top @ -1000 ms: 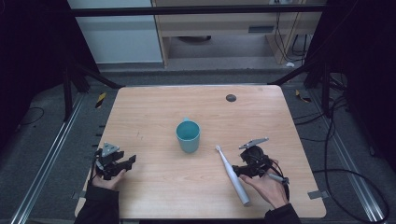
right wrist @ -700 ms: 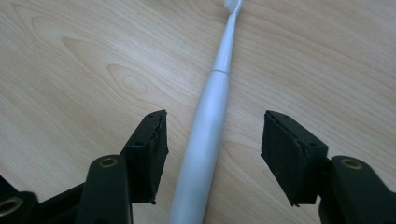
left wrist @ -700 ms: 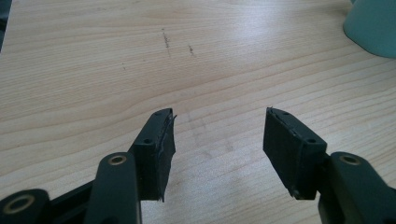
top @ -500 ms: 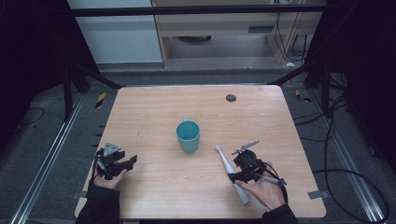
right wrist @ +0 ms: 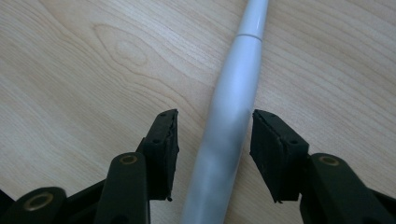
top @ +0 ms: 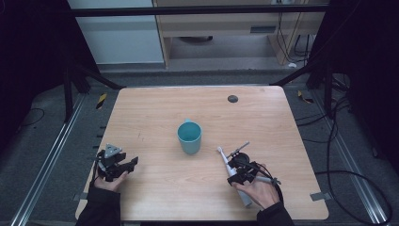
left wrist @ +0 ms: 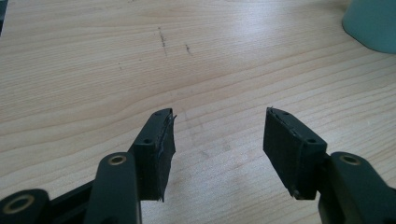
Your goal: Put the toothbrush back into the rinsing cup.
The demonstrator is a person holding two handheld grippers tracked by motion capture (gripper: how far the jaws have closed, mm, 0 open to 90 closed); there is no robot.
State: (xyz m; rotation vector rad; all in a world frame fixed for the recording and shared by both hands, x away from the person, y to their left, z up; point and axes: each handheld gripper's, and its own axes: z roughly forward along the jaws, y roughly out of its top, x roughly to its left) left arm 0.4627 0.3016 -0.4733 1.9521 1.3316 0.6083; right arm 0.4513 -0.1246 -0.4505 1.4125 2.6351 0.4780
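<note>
- right gripper [top: 234,176]: held in the person's right hand [top: 259,189] at the near right of the table; jaws spread, one on each side of the toothbrush handle, a gap showing on both sides in the right gripper view, so released rather than clenched on it.
- electric toothbrush [top: 231,173]: white, lying flat on the wood, head pointing far and slightly left toward the cup, handle end running near and right under the right gripper; in the right gripper view its body [right wrist: 229,121] lies between the two black pads.
- left gripper [top: 128,164]: held in the left hand [top: 107,181] at the near left edge of the table, grey three-cornered plate [top: 112,150] on top; jaws apart with bare wood between them in the left gripper view [left wrist: 217,135], holding nothing.
- cup [top: 189,137]: teal, upright, near the table's middle, well apart from the left gripper, near the toothbrush head but not touching; its side shows at the far right corner of the left gripper view [left wrist: 371,23].
- table [top: 155,113]: light wood, faint dark scuffs left of centre; small dark round mark [top: 232,99] at the far right.
</note>
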